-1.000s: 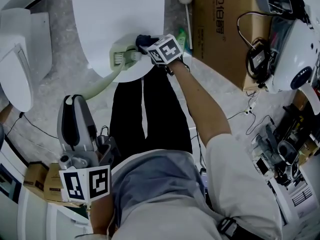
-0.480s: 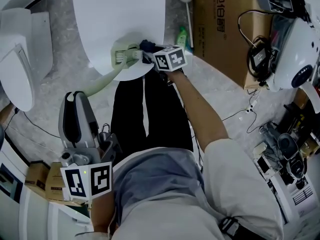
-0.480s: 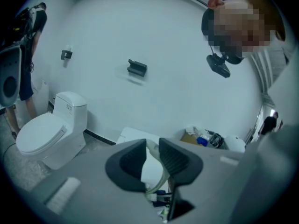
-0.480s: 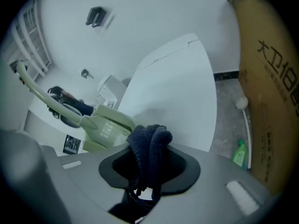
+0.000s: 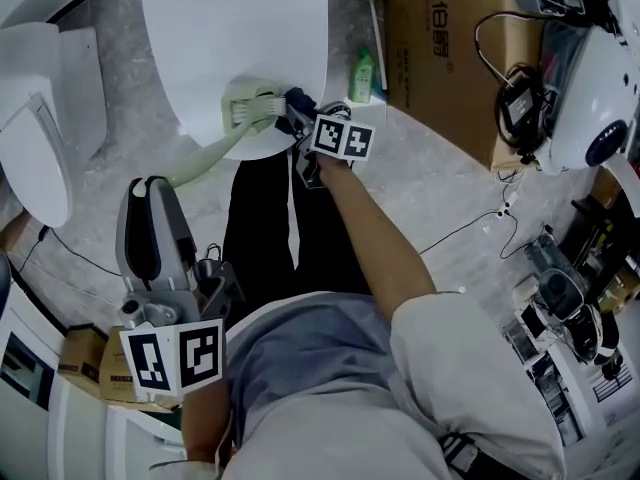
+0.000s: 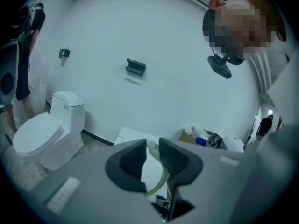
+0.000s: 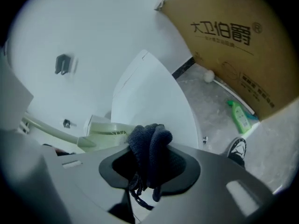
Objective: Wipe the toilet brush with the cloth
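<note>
Our right gripper (image 7: 148, 168), clamped on the dark cloth (image 7: 149, 139), has pulled back toward us from the toilet brush (image 5: 246, 109) head at the white panel (image 5: 240, 28) near edge. That's probably one wipe stroke done. Left gripper (image 6: 151, 161) grips the brush handle.

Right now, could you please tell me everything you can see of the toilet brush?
The toilet brush looks like pale green plastic, with a long curved handle and a flat head carrying white bristles. The left gripper clamps its handle. The head lies over a white surface, beside the dark cloth in the right gripper.
</note>
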`<state>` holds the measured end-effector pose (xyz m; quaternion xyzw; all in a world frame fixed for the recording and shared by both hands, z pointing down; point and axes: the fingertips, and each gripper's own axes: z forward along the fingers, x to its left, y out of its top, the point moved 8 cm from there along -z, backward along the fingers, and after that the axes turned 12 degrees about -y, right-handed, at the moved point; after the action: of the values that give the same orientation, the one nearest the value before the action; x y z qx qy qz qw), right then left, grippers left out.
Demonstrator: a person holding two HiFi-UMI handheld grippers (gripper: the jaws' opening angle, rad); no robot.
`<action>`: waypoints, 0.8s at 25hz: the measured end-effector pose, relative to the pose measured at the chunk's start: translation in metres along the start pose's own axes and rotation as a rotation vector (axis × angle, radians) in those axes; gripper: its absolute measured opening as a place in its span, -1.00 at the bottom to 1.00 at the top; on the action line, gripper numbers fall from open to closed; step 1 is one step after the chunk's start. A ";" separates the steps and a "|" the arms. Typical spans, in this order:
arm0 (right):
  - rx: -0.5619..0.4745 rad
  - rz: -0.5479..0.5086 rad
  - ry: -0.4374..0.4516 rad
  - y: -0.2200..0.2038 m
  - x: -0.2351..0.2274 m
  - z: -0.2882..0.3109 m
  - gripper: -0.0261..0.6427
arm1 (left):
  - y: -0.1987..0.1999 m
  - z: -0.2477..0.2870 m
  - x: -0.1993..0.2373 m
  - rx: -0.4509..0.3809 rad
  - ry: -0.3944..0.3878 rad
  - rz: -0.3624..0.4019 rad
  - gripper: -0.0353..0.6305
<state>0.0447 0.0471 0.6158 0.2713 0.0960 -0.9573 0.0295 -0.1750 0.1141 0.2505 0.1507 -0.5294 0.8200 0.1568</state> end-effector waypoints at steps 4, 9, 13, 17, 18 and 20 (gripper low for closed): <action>-0.071 0.215 -0.005 -0.014 -0.003 -0.003 -0.61 | 0.002 0.003 0.002 0.010 -0.018 0.004 -0.89; -0.153 0.425 -0.007 -0.031 -0.001 -0.005 -0.62 | 0.005 0.008 0.003 0.026 -0.036 0.009 -0.89; -0.168 0.474 0.014 -0.020 0.001 0.001 -0.62 | 0.007 0.012 0.004 0.033 -0.049 0.014 -0.89; -0.201 0.532 0.030 -0.022 0.002 0.001 -0.62 | 0.010 0.016 0.007 0.036 -0.054 0.017 -0.89; -0.218 0.567 0.032 -0.026 0.001 0.000 -0.62 | 0.010 0.017 0.007 0.037 -0.055 0.018 -0.89; -0.250 0.649 0.029 -0.035 0.000 -0.002 -0.62 | 0.010 0.019 0.006 0.039 -0.058 0.018 -0.89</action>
<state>0.0422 0.0818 0.6200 0.2954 0.1216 -0.8748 0.3642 -0.1827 0.0939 0.2522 0.1726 -0.5189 0.8269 0.1311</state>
